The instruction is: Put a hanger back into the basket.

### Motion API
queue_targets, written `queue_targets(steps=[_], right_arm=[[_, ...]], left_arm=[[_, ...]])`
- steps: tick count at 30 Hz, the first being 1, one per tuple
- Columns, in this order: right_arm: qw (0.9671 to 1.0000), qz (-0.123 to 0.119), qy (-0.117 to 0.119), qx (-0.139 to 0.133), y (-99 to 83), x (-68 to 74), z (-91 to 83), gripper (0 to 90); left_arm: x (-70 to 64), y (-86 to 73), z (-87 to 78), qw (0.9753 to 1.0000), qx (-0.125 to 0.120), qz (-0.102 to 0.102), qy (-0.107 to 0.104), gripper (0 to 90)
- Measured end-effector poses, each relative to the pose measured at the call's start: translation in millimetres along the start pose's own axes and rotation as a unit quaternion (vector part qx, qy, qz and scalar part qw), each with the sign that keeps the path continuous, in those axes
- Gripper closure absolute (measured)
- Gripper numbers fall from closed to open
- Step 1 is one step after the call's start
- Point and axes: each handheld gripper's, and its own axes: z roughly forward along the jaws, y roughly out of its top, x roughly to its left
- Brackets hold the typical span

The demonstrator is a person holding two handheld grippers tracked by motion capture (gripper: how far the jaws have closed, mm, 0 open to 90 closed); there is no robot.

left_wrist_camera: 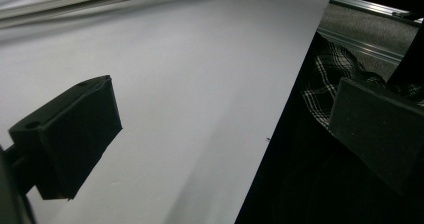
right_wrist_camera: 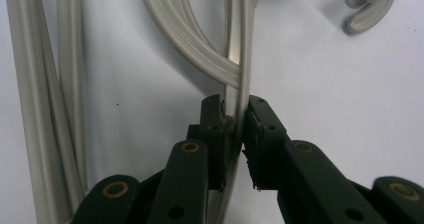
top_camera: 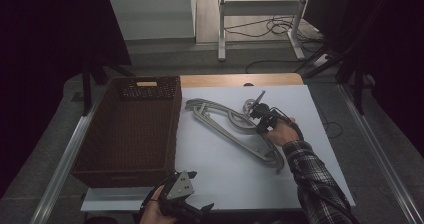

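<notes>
Several grey plastic hangers (top_camera: 235,129) lie in a loose pile on the white table top (top_camera: 225,174), right of its middle. My right gripper (top_camera: 254,110) is at the far end of the pile. In the right gripper view the gripper (right_wrist_camera: 235,116) is shut on one thin hanger bar (right_wrist_camera: 239,59), with more bars (right_wrist_camera: 45,84) alongside and a hook (right_wrist_camera: 367,9) at the top right. My left gripper (top_camera: 202,210) hovers low at the table's front edge. Its jaws stand wide apart (left_wrist_camera: 225,114) with nothing between the pads (left_wrist_camera: 75,134).
A large brown wicker basket (top_camera: 147,89) stands on the left side of the table, touching the white top's left edge. A plaid sleeve (left_wrist_camera: 335,69) reaches in from the right. Metal rails run along both sides of the table.
</notes>
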Motion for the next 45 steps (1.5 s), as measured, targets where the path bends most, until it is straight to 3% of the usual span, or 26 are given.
queue_targets(steps=[12, 25, 34, 38, 45], right_arm=[[0.9997, 0.016, 0.013, -0.011, -2.6, -3.2, -14.7, 81.6], [0.9983, 0.021, 0.027, -0.046, -7.2, -6.8, -37.6, 82.0], [0.9964, 0.021, 0.04, -0.072, -20.9, -10.2, -47.7, 82.1], [0.9946, 0.029, 0.05, -0.087, -26.8, -13.5, -51.8, 82.1], [0.9928, 0.021, 0.05, -0.107, -36.7, -12.8, -65.6, 82.0]], left_arm=[[-0.7, 0.2, 1.6, 1.0, 0.003, 0.001, -0.002, 0.5], [-1.0, 0.4, 2.5, 1.0, 0.005, 0.0, -0.004, 0.5], [-2.1, 1.3, 3.2, 1.0, 0.003, -0.003, -0.008, 0.6], [-1.6, 2.2, 2.3, 0.9999, 0.001, -0.009, -0.013, 0.8], [4.7, 5.3, -6.1, 0.9993, -0.007, -0.028, -0.022, 1.5]])
